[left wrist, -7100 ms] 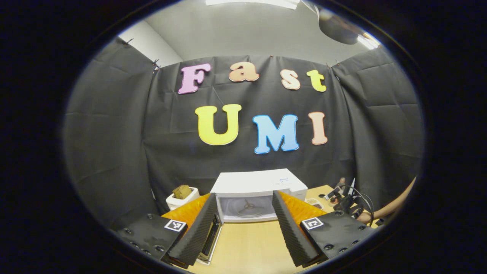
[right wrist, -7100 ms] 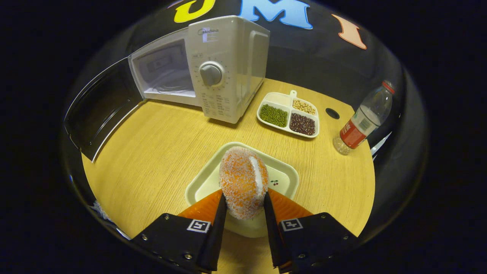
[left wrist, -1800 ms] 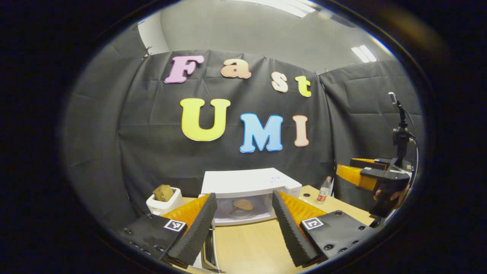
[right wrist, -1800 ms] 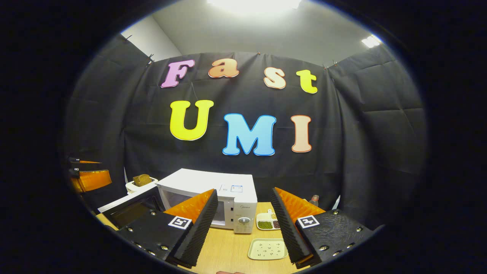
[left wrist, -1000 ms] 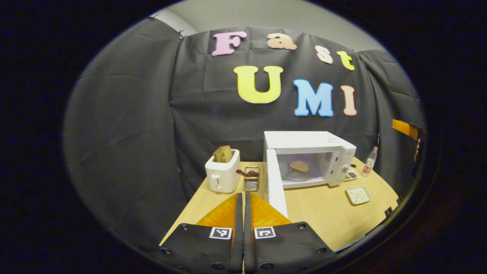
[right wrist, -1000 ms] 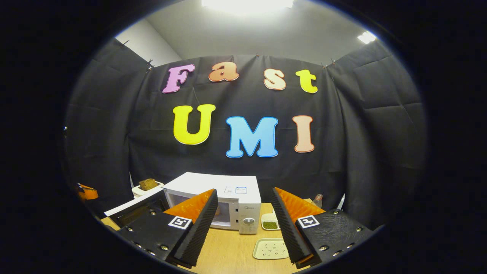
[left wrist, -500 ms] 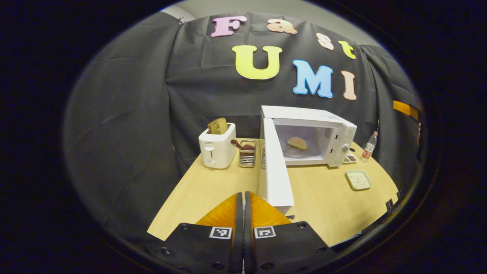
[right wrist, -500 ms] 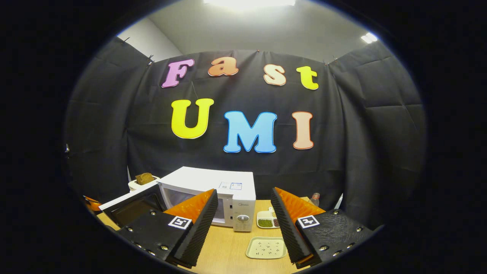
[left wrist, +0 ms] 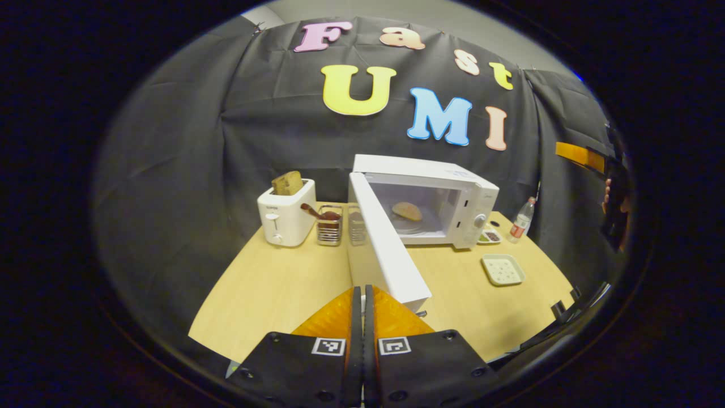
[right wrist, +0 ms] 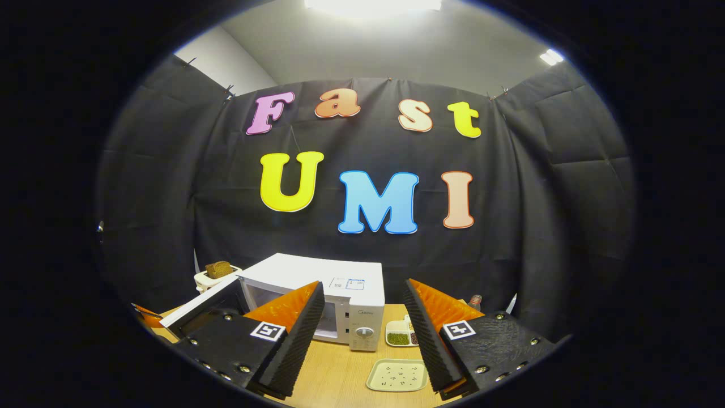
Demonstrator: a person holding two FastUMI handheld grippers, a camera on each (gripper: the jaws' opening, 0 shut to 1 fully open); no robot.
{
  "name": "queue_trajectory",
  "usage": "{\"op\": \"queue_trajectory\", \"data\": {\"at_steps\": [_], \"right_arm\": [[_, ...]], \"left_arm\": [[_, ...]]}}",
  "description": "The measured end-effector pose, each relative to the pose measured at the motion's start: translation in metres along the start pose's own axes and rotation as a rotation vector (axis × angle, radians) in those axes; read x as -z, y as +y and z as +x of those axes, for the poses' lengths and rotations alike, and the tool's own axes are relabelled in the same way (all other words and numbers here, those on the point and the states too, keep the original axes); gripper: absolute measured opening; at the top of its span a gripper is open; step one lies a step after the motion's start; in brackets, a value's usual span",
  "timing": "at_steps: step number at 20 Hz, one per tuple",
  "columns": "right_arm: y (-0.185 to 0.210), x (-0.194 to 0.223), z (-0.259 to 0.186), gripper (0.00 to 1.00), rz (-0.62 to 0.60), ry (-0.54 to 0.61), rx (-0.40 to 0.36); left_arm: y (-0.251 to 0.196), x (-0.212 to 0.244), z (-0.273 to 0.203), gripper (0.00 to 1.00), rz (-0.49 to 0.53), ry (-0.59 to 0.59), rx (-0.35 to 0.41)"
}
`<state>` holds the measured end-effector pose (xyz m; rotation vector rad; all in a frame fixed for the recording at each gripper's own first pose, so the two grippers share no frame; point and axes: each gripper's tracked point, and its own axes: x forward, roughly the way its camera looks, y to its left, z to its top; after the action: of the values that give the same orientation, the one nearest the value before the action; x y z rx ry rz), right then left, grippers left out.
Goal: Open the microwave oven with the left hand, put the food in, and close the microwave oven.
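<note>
Cloth-walled recording booth: microwave (left wrist: pixel 447 199), toaster (left wrist: pixel 285 219), table (left wrist: pixel 272 289).

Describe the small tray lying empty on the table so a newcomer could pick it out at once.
Start at the white microwave with its door swung open. On the wooden table in front of its dial side lies a pale square tray with rounded corners, alone. Unlike the divided dish of beans beside the microwave, it has one compartment and holds only tiny dark specks.

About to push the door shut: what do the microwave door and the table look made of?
Microwave door: its outer face looks like smooth white plastic or painted metal, with an even sheen; which one is unclear. Table: pale wood or wood-look laminate, matte, with faint grain lines.
</note>
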<state>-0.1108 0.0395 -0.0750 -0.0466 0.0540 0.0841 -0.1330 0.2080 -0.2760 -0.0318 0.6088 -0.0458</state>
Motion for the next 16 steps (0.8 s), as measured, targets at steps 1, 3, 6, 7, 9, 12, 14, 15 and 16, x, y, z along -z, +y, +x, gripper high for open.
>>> {"op": "queue_trajectory", "data": {"at_steps": [1,3,6,7,9,12,14,15,16], "right_arm": [[-0.002,0.002,0.001,0.86,-0.001,0.005,-0.001],[-0.010,0.004,0.003,0.86,0.004,0.010,0.005],[-0.025,0.010,0.007,0.86,0.016,0.026,0.019],[-0.028,0.014,0.009,0.86,0.022,0.035,0.023],[-0.039,0.014,0.011,0.86,0.038,0.038,0.034],[-0.055,0.010,0.014,0.86,0.048,0.019,0.051],[-0.062,0.007,0.017,0.86,0.041,0.005,0.052],[-0.069,0.008,0.018,0.86,0.033,0.004,0.056],[-0.075,0.008,0.020,0.86,0.028,0.003,0.059]], "left_arm": [[-0.011,-0.001,0.004,0.07,0.010,0.003,0.024],[-0.035,-0.004,0.012,0.07,0.029,0.007,0.073],[-0.064,-0.010,0.026,0.06,0.029,0.016,0.139],[-0.072,-0.011,0.029,0.06,0.027,0.019,0.154],[-0.087,-0.015,0.041,0.07,0.030,0.024,0.171],[-0.110,-0.021,0.060,0.07,0.040,0.030,0.190],[-0.126,-0.026,0.072,0.07,0.051,0.032,0.201],[-0.135,-0.028,0.079,0.07,0.053,0.034,0.207],[-0.144,-0.029,0.085,0.07,0.058,0.036,0.213]]}}
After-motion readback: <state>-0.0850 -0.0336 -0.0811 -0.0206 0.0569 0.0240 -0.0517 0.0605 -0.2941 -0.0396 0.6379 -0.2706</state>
